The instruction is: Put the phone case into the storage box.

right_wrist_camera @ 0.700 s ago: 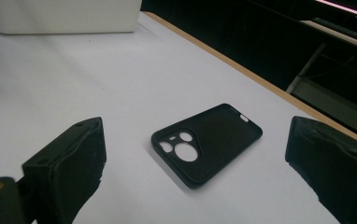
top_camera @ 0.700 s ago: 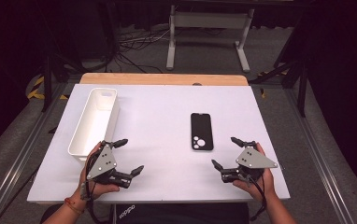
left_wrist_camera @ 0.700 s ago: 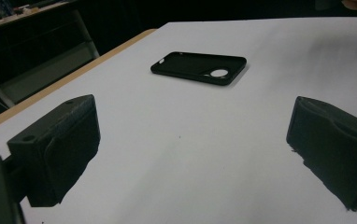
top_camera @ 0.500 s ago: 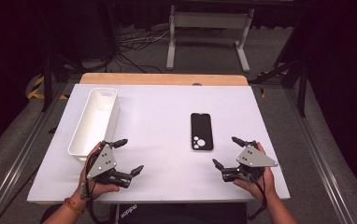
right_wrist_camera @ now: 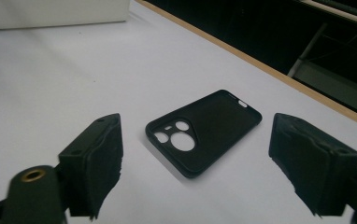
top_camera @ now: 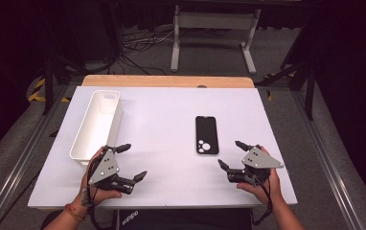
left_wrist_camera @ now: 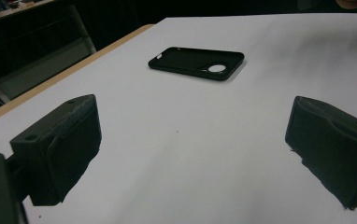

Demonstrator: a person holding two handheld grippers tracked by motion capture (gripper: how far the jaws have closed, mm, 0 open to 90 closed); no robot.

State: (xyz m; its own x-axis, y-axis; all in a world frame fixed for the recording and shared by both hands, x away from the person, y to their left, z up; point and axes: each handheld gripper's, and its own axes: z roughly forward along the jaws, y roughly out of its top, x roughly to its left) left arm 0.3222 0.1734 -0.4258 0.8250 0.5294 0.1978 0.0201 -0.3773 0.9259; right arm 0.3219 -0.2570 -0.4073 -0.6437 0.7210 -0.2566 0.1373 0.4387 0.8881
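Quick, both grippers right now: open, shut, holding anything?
Left gripper: open, holding nothing, low over the table.
Right gripper: open, holding nothing, near the phone case.

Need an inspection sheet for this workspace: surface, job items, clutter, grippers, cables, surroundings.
Surface: white rectangular tabletop with a wooden strip along its far edge; bare apart from the two items.
Job's things: black phone case lying flat, hollow side up, camera cutouts toward the person; long white plastic bin at the left, nothing seen in it.
Clutter: nothing seen.
Grippers: left gripper open, holding nothing, near the bin's near end; right gripper open, holding nothing, just short of the case.
Cables: loose cables on the floor beyond the table.
Surroundings: grey metal stand on dark floor behind.
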